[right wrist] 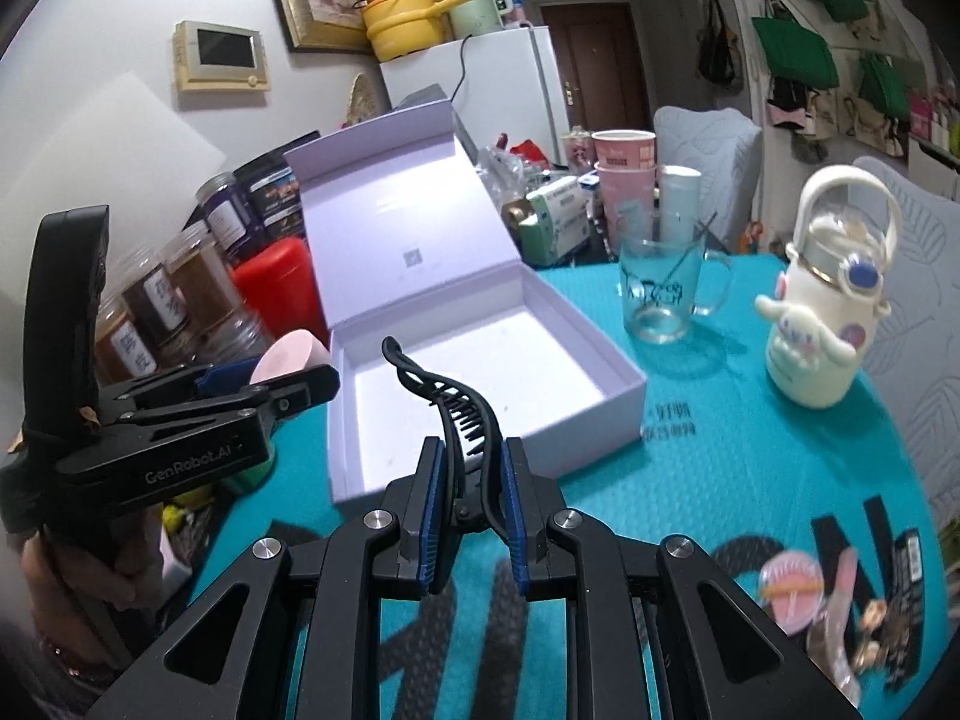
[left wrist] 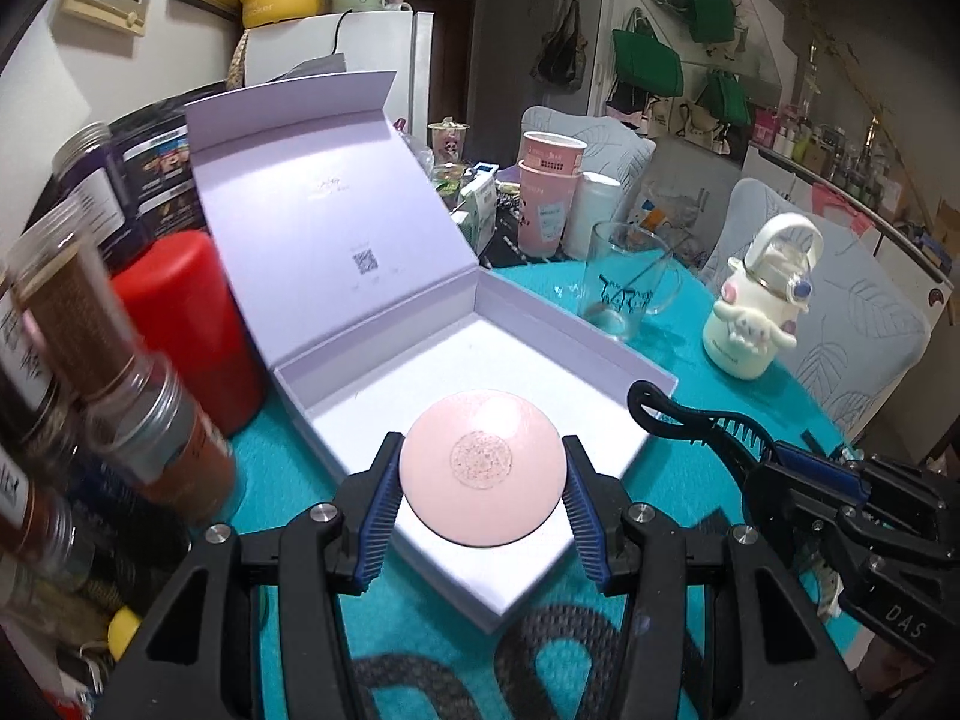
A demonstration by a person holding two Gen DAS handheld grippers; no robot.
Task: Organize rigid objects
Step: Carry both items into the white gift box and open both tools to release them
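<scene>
left gripper [left wrist: 483, 480] clamps pink round compact [left wrist: 483, 467] over near edge of open box [left wrist: 420, 348] | right gripper [right wrist: 474, 510] clamps black hair clip [right wrist: 456, 414] by its base | both look light, stiff; compact likely slick, hold the rim

home kitchen-diner — fridge [right wrist: 510, 78], yellow pot [right wrist: 402, 21], kettle [right wrist: 471, 0], cluttered table [right wrist: 750, 450].

Your left wrist cam sits low and close, looking forward along its fingers [left wrist: 384, 516] and down into the open white box [left wrist: 522, 564] on the counter [left wrist: 678, 480]. Your right wrist cam looks from a bit further back and to the right, facing the same box [right wrist: 576, 414]. Both share the glass mug [left wrist: 624, 282] and the fridge [right wrist: 528, 84] behind.
</scene>
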